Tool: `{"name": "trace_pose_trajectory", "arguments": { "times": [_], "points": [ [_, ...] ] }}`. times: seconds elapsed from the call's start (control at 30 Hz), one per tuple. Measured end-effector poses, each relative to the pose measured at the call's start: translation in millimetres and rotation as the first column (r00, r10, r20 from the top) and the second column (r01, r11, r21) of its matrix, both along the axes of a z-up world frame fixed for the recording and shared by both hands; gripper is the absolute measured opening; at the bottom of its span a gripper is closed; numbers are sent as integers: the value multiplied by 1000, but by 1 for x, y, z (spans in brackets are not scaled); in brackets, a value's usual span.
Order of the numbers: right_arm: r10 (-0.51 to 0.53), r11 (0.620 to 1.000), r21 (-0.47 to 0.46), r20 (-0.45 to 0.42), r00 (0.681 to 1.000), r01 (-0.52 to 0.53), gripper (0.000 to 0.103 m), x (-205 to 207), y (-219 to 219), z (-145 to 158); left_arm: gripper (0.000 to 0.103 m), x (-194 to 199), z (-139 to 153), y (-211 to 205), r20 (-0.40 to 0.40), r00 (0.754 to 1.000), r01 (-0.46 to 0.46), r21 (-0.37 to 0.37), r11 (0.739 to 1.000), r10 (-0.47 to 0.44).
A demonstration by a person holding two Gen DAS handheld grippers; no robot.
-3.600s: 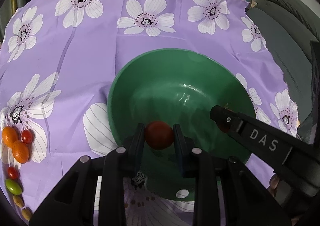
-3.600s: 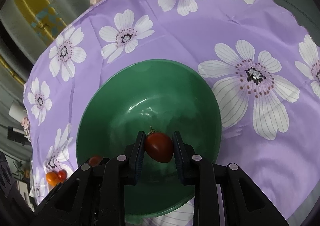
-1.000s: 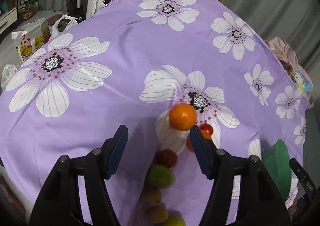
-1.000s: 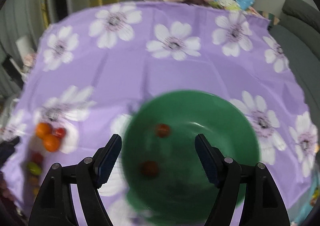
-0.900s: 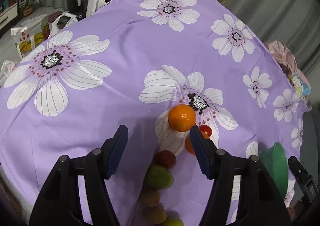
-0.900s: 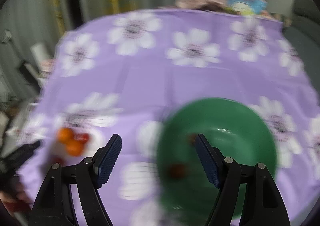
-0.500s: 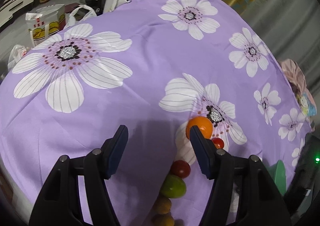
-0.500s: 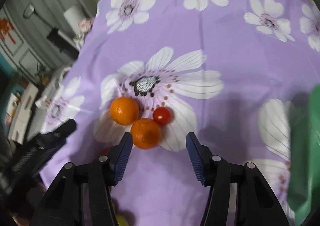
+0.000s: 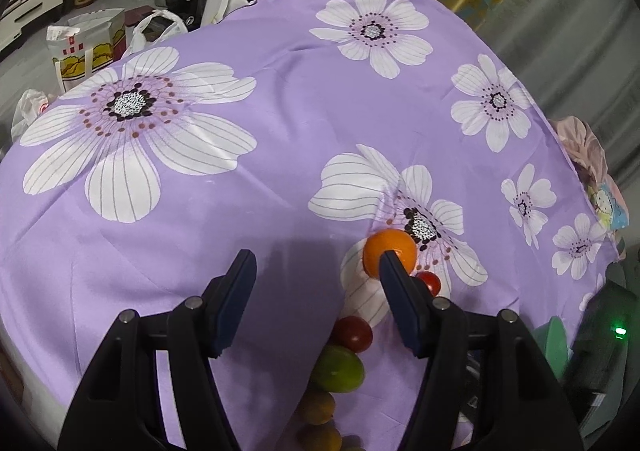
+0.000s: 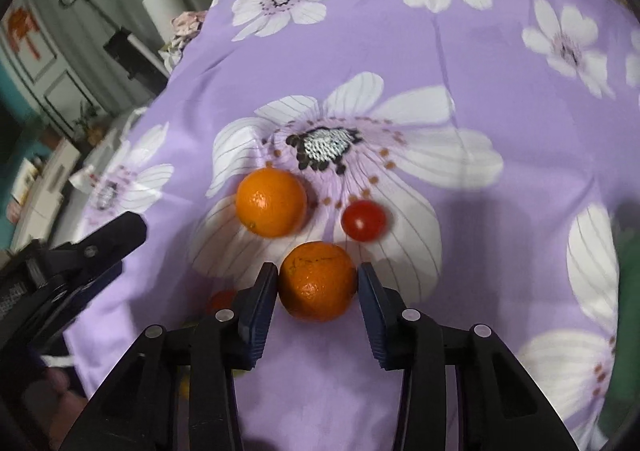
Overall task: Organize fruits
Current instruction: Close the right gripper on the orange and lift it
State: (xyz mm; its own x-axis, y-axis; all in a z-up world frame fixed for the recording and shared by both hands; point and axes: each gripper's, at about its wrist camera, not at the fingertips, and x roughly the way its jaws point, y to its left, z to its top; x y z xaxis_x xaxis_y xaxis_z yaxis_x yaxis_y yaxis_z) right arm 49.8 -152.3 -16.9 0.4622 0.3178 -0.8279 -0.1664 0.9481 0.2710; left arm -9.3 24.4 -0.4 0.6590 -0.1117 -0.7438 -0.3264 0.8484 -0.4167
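On the purple flowered cloth lie two oranges. The nearer orange (image 10: 318, 281) sits between the pads of my right gripper (image 10: 319, 277), whose jaws are closing and touch it on both sides. The other orange (image 10: 271, 202) and a cherry tomato (image 10: 363, 220) rest just beyond. My left gripper (image 9: 316, 263) hangs open over bare cloth, holding nothing; that other orange (image 9: 390, 257) shows behind its right fingertip. A red tomato (image 9: 354, 333), a green fruit (image 9: 338, 369) and brownish fruits (image 9: 318, 405) lie below, between the fingers.
The green bowl's rim (image 9: 558, 343) shows at the right edge, beside the right gripper's dark body. One of the left gripper's fingers (image 10: 116, 237) reaches in from the left, close to the fruit. Bags and furniture stand beyond the cloth's far left edge.
My right gripper swung left from over the green bowl to the fruit cluster, came down, and its jaws narrowed around the nearer orange. The left gripper stayed nearly in place, still open.
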Motion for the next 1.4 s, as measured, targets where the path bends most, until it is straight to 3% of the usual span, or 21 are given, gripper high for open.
{"name": "trace_pose_trajectory", "arguments": {
  "times": [0.13, 0.4, 0.63, 0.8, 0.9, 1.0, 1.13, 1.27, 1.4],
  "points": [
    [-53, 998, 30, -28, 998, 53, 41, -19, -28, 10, 63, 0, 0, -9, 3, 1000, 26, 16, 1000, -26],
    [-80, 996, 27, -138, 987, 85, 41, -28, -54, -12, 63, 1, -3, -34, 11, 994, 108, 42, 993, -109],
    [-111, 994, 2, -89, 990, 112, 41, -31, -65, 2, 63, -2, -3, -50, 27, 984, 173, 28, 984, -174],
    [-202, 977, 67, 9, 979, 201, 42, -35, -91, 24, 61, -4, 2, -59, 57, 967, 251, -28, 968, -249],
    [-220, 968, 126, 18, 975, 217, 42, -34, -100, 29, 58, -5, 3, -73, 50, 948, 317, -14, 948, -316],
    [-218, 960, 180, -4, 976, 215, 42, -34, -104, 29, 56, -6, 1, -88, 41, 913, 407, -42, 913, -405],
    [-202, 961, 191, -4, 979, 199, 42, -36, -104, 29, 55, -7, -6, -108, 12, 872, 489, -58, 870, -489],
    [-176, 951, 242, -79, 981, 190, 42, -33, -104, 19, 53, -8, -14, -130, -29, 834, 550, -44, 834, -551],
    [-160, 943, 269, -155, 975, 197, 42, -30, -101, 6, 48, -5, -26, -144, -87, 815, 572, -30, 819, -573]
  ]
}}
